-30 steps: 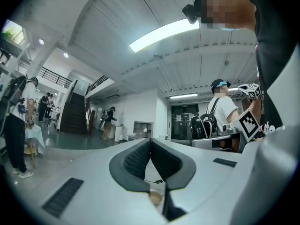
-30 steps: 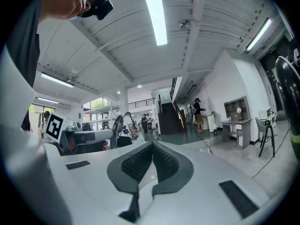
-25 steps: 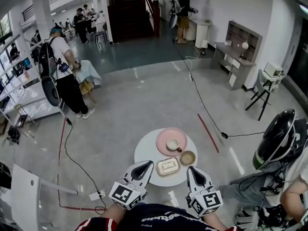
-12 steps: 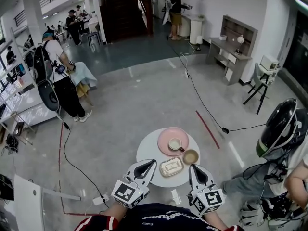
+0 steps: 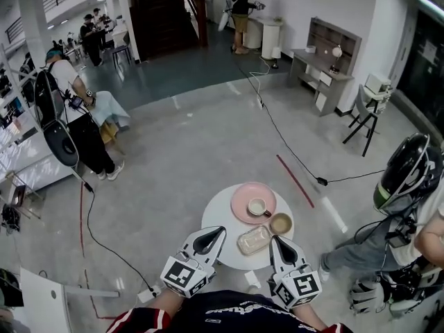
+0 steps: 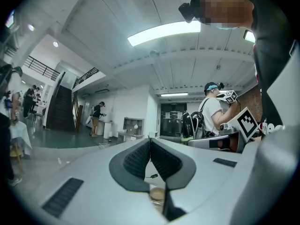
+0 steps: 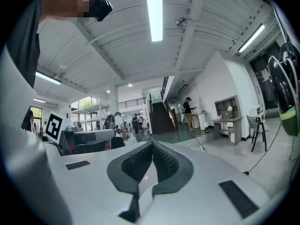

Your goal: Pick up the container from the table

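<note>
A clear rectangular container [image 5: 254, 240] lies on the near part of the small round white table [image 5: 218, 220]. Behind it stand a pink plate [image 5: 243, 196] with a cup [image 5: 258, 207] on it and a small tan bowl [image 5: 281, 223]. My left gripper [image 5: 218, 232] hovers at the table's near left edge, shut and empty. My right gripper [image 5: 273, 242] sits just right of the container, also shut with nothing in it. In the left gripper view the left gripper [image 6: 150, 142] has its pads meeting, as does the right gripper [image 7: 152, 145] in the right gripper view. Both point level.
A seated person with a large black helmet [image 5: 406, 175] is close on the right. A black cable [image 5: 288, 150] and a red tape line [image 5: 295, 180] cross the floor beyond the table. A standing person [image 5: 76, 127] is far left; a white panel [image 5: 41, 293] stands low left.
Both grippers have moved forward to the table's near edge, on either side of the container. The jaws stay shut.
</note>
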`<action>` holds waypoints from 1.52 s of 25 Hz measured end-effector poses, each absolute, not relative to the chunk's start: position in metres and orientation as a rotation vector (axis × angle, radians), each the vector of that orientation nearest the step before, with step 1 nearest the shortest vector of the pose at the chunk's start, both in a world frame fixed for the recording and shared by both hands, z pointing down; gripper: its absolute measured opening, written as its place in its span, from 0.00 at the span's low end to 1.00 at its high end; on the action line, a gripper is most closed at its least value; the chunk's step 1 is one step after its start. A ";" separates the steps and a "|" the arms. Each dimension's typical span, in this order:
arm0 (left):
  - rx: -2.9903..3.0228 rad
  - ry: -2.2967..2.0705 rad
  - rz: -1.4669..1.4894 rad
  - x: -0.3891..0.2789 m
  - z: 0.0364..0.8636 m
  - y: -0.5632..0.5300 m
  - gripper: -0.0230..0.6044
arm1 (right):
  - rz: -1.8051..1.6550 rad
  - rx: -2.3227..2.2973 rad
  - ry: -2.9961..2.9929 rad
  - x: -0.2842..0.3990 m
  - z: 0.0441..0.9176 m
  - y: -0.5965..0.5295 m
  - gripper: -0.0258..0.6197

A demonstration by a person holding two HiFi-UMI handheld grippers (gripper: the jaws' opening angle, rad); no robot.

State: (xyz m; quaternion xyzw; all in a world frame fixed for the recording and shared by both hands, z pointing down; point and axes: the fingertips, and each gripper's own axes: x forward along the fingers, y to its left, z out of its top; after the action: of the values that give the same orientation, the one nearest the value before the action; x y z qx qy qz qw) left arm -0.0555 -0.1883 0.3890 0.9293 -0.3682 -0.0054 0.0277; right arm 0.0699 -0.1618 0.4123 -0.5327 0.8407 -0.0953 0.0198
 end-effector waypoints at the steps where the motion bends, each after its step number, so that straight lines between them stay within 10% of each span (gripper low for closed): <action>1: 2.868 -1.131 -0.018 -0.059 0.390 -0.190 0.08 | -0.291 -1.659 2.611 0.066 0.411 -0.163 0.04; 38: 2.894 -1.053 0.036 -0.045 0.428 -0.193 0.08 | -0.677 -1.695 2.587 0.072 0.516 -0.191 0.17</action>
State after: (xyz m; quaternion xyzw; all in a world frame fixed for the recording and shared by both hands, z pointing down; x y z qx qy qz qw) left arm -0.0451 -0.1935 0.4284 0.9392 -0.3417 0.0115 0.0309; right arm 0.0719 -0.1908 0.5160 -0.5354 0.8170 -0.2139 -0.0122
